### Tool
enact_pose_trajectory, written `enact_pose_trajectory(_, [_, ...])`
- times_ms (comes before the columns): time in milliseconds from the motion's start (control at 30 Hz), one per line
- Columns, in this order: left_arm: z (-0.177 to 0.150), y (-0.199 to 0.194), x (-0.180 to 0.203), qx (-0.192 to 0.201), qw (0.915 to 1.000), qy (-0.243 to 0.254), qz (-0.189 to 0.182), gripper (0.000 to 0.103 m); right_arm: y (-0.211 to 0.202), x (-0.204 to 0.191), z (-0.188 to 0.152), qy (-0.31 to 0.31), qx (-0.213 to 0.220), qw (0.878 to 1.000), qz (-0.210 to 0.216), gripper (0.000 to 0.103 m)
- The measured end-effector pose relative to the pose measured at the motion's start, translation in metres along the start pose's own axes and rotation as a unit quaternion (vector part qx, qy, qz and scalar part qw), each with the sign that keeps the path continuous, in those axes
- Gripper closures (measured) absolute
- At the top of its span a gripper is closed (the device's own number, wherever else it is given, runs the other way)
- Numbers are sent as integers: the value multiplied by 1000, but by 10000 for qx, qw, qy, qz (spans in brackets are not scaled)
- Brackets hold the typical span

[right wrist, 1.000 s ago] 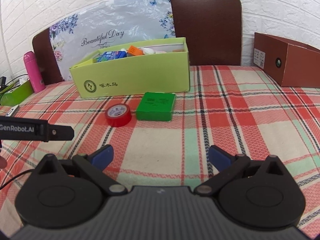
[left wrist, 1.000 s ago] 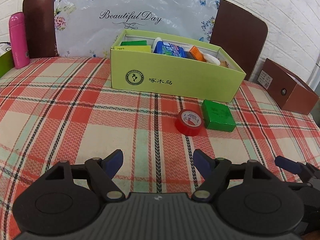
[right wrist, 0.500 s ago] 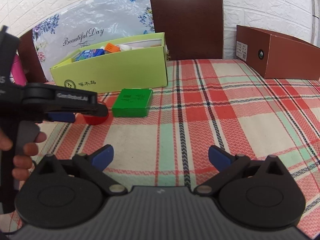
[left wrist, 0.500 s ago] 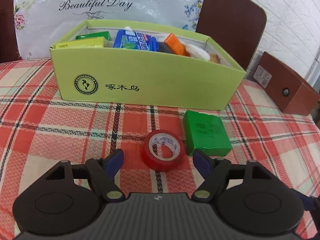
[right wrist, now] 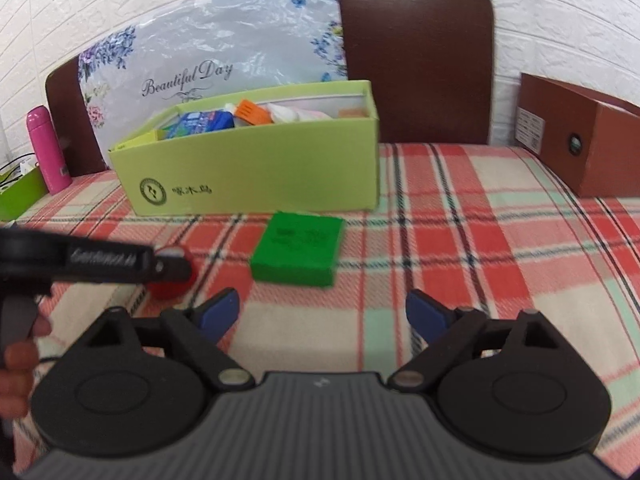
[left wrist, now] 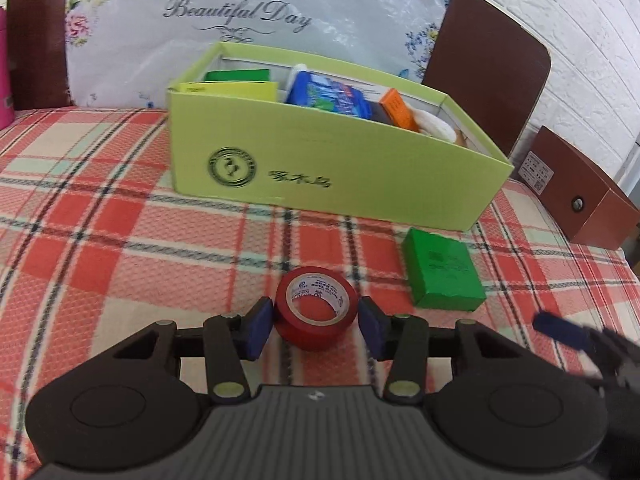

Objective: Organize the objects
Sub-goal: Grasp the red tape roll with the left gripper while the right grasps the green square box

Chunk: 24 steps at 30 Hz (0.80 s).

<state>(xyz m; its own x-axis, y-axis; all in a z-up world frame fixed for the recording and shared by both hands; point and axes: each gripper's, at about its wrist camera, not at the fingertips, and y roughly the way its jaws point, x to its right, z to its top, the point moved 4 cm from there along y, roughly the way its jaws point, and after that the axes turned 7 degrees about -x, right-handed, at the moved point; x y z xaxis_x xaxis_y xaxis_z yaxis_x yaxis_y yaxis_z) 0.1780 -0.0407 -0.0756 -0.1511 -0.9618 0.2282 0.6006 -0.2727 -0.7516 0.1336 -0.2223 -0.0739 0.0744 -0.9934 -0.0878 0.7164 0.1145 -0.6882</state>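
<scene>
Progress: lime box (left wrist: 360,184) partly filled | red tape roll (left wrist: 316,312), green box (right wrist: 298,250) left on table | left gripper (left wrist: 316,326) closing around tape, pads just short | right gripper (right wrist: 322,314) spread, empty

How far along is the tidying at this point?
Done: several items already sit in the lime box. In hand: the left gripper, its fingers just closing, straddles the red tape roll. Left: the green box, ahead of the open right gripper.
</scene>
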Motion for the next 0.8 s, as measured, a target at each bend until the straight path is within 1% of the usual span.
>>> enact_pose_trajectory(100, [-8, -10, -15, 12, 9998, -184, -42, 54, 18, -10, 12, -138, 23, 9999, 49, 13])
enact_pose_trajectory(167, [-11, -13, -21, -26, 9996, -268, -85, 54, 31, -16, 17, -255, 13, 9997, -1, 14])
enact_pose_trajectory(200, [-13, -14, -23, -38, 9996, -269, -101, 54, 37, -18, 19, -291, 8, 9996, -54, 19])
enact_pose_trajectory(233, [-13, -14, -23, -47, 9996, -259, -100, 54, 43, -19, 19, -302, -17, 9995, -94, 36])
enact_pose_trajectory(267, [-14, -15, -23, -53, 9997, -230, -102, 54, 47, -20, 19, -285, -76, 9995, -97, 40])
enact_pose_trajectory(333, [-16, -17, -20, -84, 9997, -130, -175, 54, 43, -19, 15, -253, -49, 9997, -59, 41])
enact_pose_trajectory(367, [-18, -18, -19, -116, 9996, -73, -231, 54, 38, -19, 11, -346, -63, 9994, -20, 41])
enact_pose_trajectory(500, [-30, -24, -8, -220, 9988, 242, -354, 54, 10, -18, -17, -972, -111, 9952, 81, 41])
enact_pose_trajectory(567, [-38, -28, -3, -287, 9979, 338, -476, 54, -7, -13, -33, -1187, -89, 9929, -32, 40])
enact_pose_trajectory(633, [-44, -32, 2, -269, 9977, 380, -491, 47, -22, -7, -45, -1210, -73, 9925, -154, 40])
enact_pose_trajectory(667, [-45, -33, 3, -265, 9979, 374, -467, 41, -28, -2, -49, -1112, -78, 9936, -160, 40])
enact_pose_trajectory(700, [-45, -33, 5, -242, 9982, 360, -415, 37, -32, 1, -52, -986, -103, 9950, -155, 40])
enact_pose_trajectory(767, [-43, -30, 6, -228, 9987, 363, -266, 36, -36, 7, -55, -739, -80, 9971, -150, 32])
enact_pose_trajectory(800, [-42, -29, 7, -255, 9989, 344, -168, 36, -37, 8, -54, -647, -51, 9978, -153, 25])
